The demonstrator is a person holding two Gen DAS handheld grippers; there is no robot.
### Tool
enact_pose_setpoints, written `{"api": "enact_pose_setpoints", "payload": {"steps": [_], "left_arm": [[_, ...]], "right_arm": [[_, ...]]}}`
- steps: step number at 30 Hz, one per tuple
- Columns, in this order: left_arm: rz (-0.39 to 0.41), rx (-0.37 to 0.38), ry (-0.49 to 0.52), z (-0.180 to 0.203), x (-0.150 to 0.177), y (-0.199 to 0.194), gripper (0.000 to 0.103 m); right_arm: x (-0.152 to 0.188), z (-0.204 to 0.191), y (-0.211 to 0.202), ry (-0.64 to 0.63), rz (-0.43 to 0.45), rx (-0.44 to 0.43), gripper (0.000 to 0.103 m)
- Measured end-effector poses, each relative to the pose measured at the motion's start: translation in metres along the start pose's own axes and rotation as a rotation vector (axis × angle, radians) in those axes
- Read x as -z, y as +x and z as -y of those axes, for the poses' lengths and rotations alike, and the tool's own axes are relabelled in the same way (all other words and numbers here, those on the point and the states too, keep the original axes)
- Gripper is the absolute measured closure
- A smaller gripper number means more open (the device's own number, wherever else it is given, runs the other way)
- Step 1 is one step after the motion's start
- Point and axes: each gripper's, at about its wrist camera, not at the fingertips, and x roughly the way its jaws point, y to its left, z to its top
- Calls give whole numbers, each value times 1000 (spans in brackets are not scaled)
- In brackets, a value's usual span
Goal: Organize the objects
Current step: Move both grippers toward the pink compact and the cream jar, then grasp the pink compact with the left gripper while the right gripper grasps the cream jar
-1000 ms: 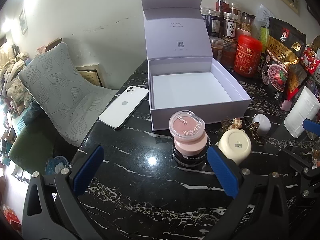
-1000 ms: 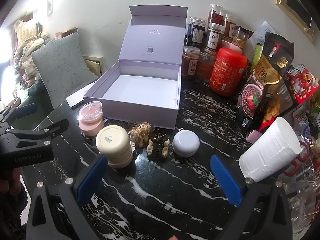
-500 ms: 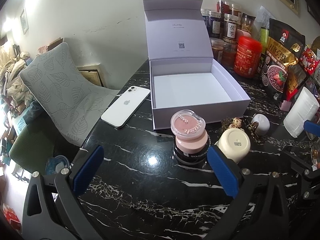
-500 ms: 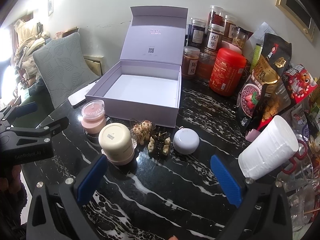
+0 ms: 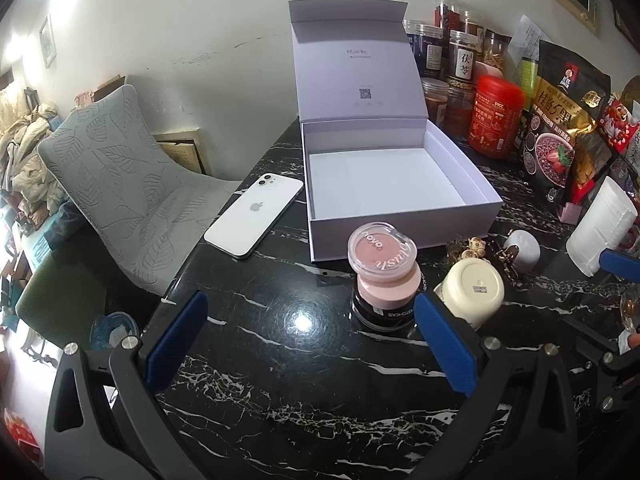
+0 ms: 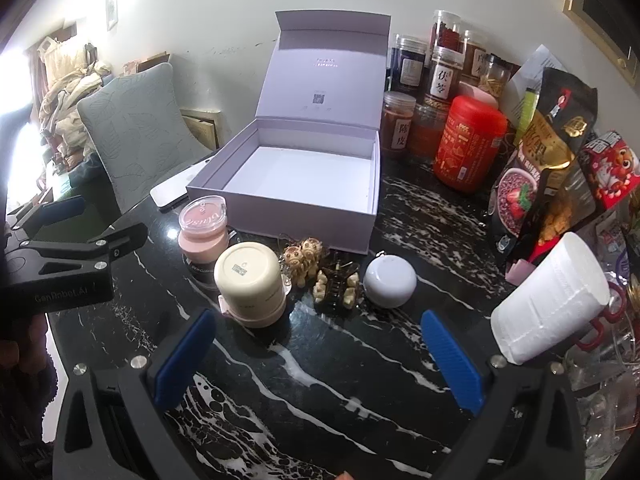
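Left wrist view: the left hand-held gripper [image 5: 308, 332] hangs over the black marble worktop [image 5: 256, 360] with its blue pads spread wide and nothing between them. Ahead of it and a little to the right stands a stack of cosmetics: a clear-lidded blush compact [image 5: 381, 249] on a pink jar [image 5: 387, 287], on a black jar [image 5: 380, 314]. Just beside the stack is a cream jar [image 5: 473, 291]. Behind them the lavender gift box [image 5: 400, 228] sits with its lid raised and its white interior bare. A white smartphone [image 5: 254, 216] lies face down to the left of the box, near the worktop edge.

Right wrist view: the right hand-held gripper [image 6: 316, 354] is likewise released and empty, held low over the worktop. In a row before the box front are the pink stack, the cream jar [image 6: 250, 282], small owl charms [image 6: 304, 258], a dark hair claw with pale trim [image 6: 336, 288] and a round white case [image 6: 390, 286]. A white paper roll [image 6: 550, 300] lies at the right, well apart from the row. Food jars and snack bags crowd the far right.

Assessment: nothing is yet in the box, so the task appears to be at its start, on approach to a first pick. The next move likely calls for closing on one small item and carrying it over the box wall. The three-tier stack looks liable to topple if gripped low.
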Motion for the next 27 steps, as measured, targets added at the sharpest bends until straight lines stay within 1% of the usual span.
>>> {"api": "enact_pose_setpoints", "payload": {"steps": [10,17,21,24,27], "left_arm": [[-13,29,13,4,-3,13,0],[-27,47,19,11,-6,26,0],[-39,60,26,15,-8,36,0],[-53,74,25,17,-10,44,3],[-59,85,29,19,-12,51,4]], "right_arm": [[3,-2,13,-12,-21,-24,0],[3,4,23,16,-33,-31,0],[3,7,31,24,-42,-51,0],[3,7,36,22,-46,-65,0],[4,8,42,21,-54,-82,0]]}}
